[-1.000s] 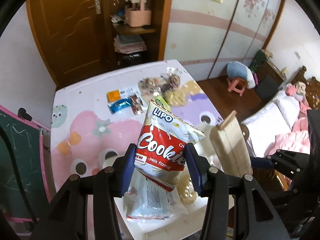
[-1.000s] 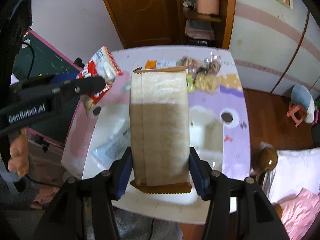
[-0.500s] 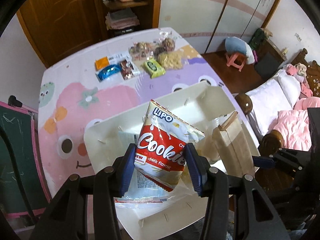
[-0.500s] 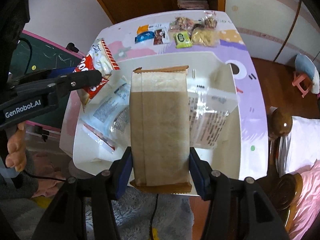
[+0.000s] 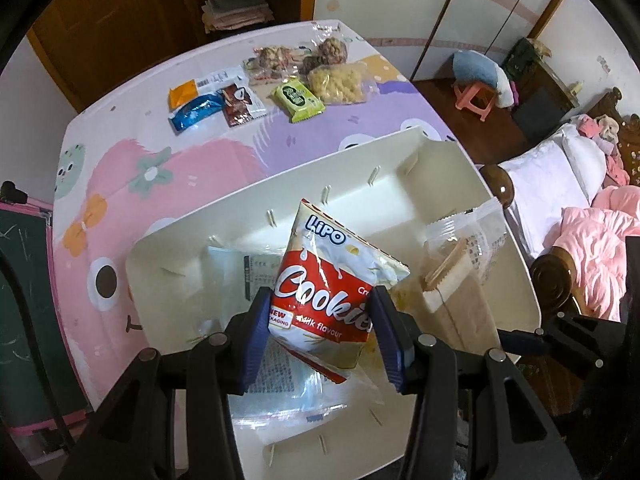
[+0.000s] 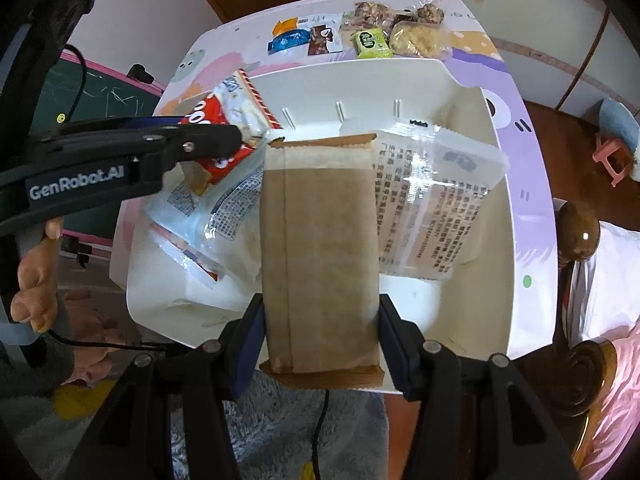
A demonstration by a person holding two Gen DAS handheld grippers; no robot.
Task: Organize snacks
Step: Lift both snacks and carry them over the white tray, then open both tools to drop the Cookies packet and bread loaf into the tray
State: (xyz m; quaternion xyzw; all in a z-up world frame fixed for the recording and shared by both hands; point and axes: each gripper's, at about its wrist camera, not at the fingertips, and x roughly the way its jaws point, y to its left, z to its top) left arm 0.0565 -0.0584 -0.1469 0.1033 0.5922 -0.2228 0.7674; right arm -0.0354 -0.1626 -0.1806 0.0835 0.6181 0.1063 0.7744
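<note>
While both tools hang over the white bin point(image 6: 472, 80) at frame centre, left tool point(image 5: 320, 332) pinching the cookie bag point(image 5: 328, 280) and right tool point(image 6: 320, 332) pinching the brown paper pack point(image 6: 320, 240), the placing step appears underway; next move: lower, then release inside.

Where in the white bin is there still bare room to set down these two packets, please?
The white bin is bare along its far wall, and at its near right corner below the clear printed bag. Its left side is crowded by the clear blue-tinted bag. The cookie packet and brown paper packet hang over the middle.
</note>
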